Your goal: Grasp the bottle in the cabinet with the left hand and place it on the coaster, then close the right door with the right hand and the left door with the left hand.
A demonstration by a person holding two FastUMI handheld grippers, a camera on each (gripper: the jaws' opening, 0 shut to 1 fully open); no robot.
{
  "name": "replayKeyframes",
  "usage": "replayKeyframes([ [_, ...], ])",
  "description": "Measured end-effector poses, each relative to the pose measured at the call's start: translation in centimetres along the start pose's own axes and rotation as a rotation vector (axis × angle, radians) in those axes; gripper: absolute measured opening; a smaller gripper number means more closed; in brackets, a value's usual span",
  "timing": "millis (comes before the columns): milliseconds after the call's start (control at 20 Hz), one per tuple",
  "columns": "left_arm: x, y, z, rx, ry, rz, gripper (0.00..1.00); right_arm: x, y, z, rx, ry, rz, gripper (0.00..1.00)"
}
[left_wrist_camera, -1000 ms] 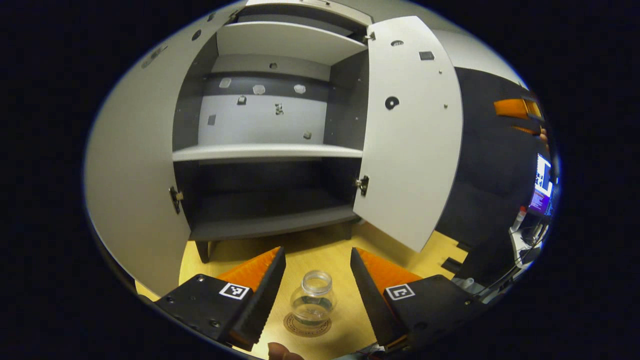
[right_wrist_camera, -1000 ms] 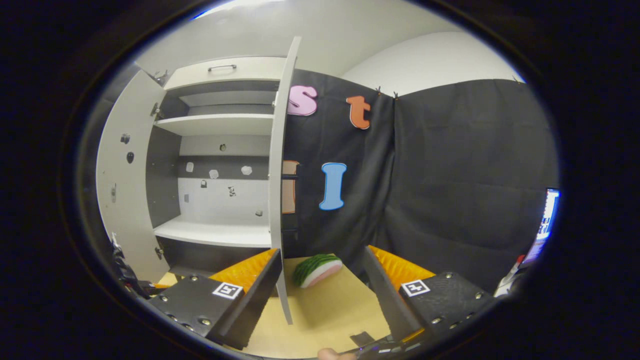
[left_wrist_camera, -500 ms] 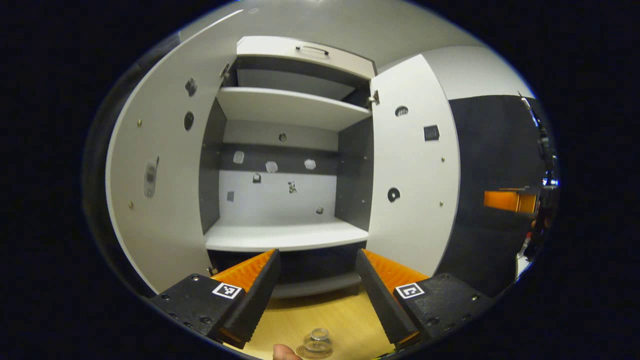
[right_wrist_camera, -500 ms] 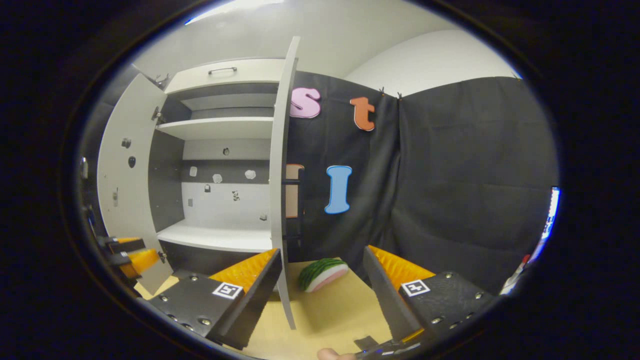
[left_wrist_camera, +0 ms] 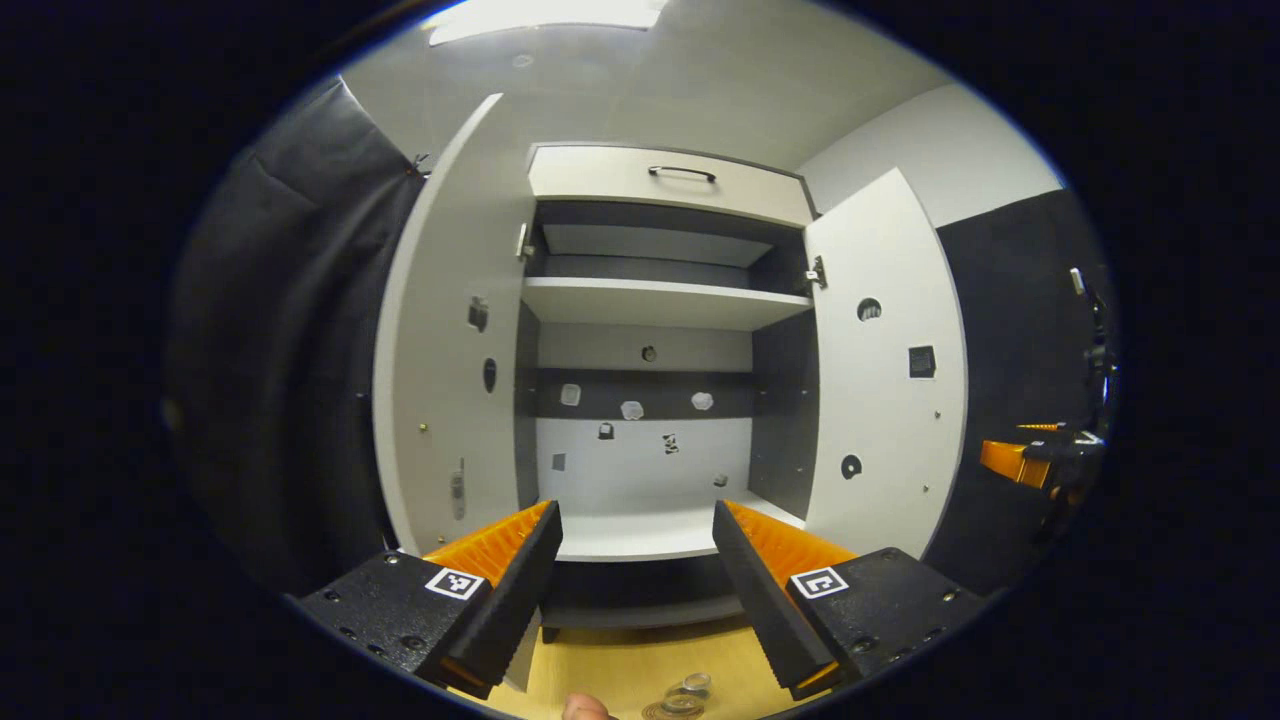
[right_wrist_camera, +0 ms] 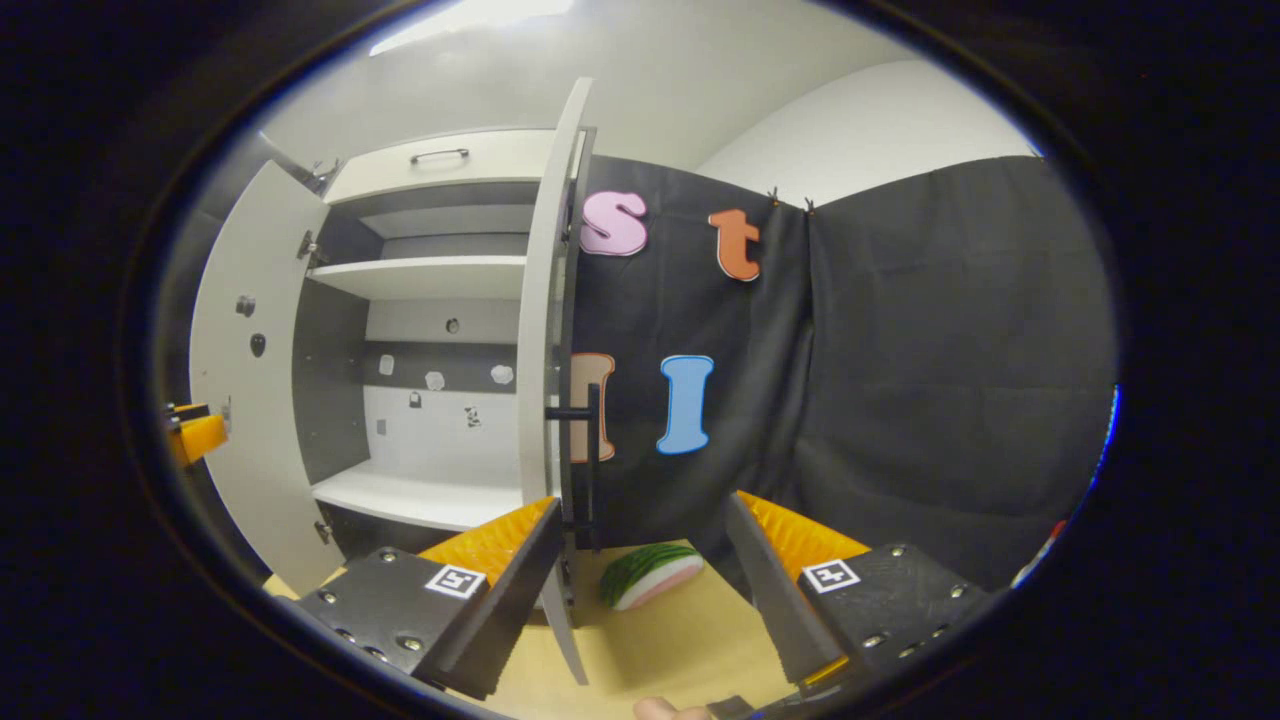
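In the left gripper view, the left claw [left_wrist_camera: 635, 590] has its fingers set apart and holds nothing. It faces the open cabinet [left_wrist_camera: 655, 400], which stands on the desk [left_wrist_camera: 610, 675]. The bottle [left_wrist_camera: 688, 692] stands upright on the coaster [left_wrist_camera: 665, 712] on the desk, at the bottom edge of the view, in front of the cabinet and below the gap between the fingers, not touching either finger. A fingertip [left_wrist_camera: 583, 708] of the person shows just to the left of the coaster.

Both cabinet doors stand open. The left door [left_wrist_camera: 445, 370] swings outward on the left side; the right door [left_wrist_camera: 885, 390] swings outward on the right side. The shelves [left_wrist_camera: 655, 300] inside carry nothing. A drawer front with a dark handle [left_wrist_camera: 682, 173] sits above the opening. The right claw shows far right in this view [left_wrist_camera: 1025, 460], beyond the right door.

In the right gripper view, the right claw [right_wrist_camera: 640, 590] also has its fingers apart and grips nothing. The right door [right_wrist_camera: 545, 400] appears edge-on just above its left finger, with the door's dark bar handle [right_wrist_camera: 592, 450] on the outer face. A watermelon slice [right_wrist_camera: 652, 575] lies on the desk [right_wrist_camera: 660, 640] beyond the fingers, near the door's lower corner. The left claw shows at the far left edge [right_wrist_camera: 195, 432], beside the left door [right_wrist_camera: 245, 400].
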State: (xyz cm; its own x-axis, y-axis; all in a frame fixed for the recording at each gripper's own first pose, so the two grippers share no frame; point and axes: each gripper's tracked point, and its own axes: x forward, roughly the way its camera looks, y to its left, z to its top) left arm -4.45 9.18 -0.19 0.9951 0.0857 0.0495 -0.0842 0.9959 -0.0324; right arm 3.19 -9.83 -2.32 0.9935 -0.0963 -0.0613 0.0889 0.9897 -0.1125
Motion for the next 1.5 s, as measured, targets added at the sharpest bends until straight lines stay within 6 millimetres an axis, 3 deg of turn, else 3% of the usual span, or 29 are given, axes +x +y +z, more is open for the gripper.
replayKeyframes([
  [150,-1.3,2.9,1.7,-0.007,-0.036,0.085,0.96,1.7,-0.5,0.8,-0.013,-0.013,-0.008,0.99],
  [350,-3.2,5.9,1.9,0.024,-0.037,0.18,0.96,3.1,1.0,0.5,0.004,0.008,0.022,0.99],
  [650,-5.0,8.5,1.0,-0.004,-0.017,0.24,0.96,3.3,2.4,0.5,0.032,0.039,0.086,0.92],
  [750,-5.1,8.7,0.9,-0.018,-0.017,0.246,0.95,3.3,3.0,0.6,0.02,0.038,0.099,0.96],
  [800,-5.1,8.7,1.0,-0.024,-0.019,0.245,0.96,3.2,3.5,0.6,0.019,0.038,0.112,0.92],
  [850,-5.1,8.5,1.0,-0.031,-0.022,0.239,0.96,3.1,4.3,0.6,0.021,0.041,0.131,0.96],
  [1050,-5.1,8.3,0.8,-0.024,-0.024,0.238,0.96,3.2,8.4,0.7,0.015,0.046,0.229,0.92],
  [1100,-5.1,8.5,0.6,-0.018,-0.022,0.243,0.96,3.4,9.5,0.8,0.007,0.045,0.251,0.96],
  [1150,-5.2,8.8,0.5,-0.012,-0.019,0.25,0.96,3.5,10.3,0.9,-0.001,0.044,0.268,0.92],
  [1200,-5.5,9.0,0.2,-0.01,-0.013,0.258,0.96,3.5,11.1,0.9,-0.007,0.041,0.281,0.96],
  [1350,-6.4,10.2,-0.2,-0.011,-0.003,0.29,0.96,3.6,13.0,1.4,-0.005,0.028,0.316,0.92],
  [1500,-7.1,11.4,-0.3,-0.013,-0.005,0.325,0.96,4.5,14.2,2.5,0.028,0.01,0.347,0.96],
])
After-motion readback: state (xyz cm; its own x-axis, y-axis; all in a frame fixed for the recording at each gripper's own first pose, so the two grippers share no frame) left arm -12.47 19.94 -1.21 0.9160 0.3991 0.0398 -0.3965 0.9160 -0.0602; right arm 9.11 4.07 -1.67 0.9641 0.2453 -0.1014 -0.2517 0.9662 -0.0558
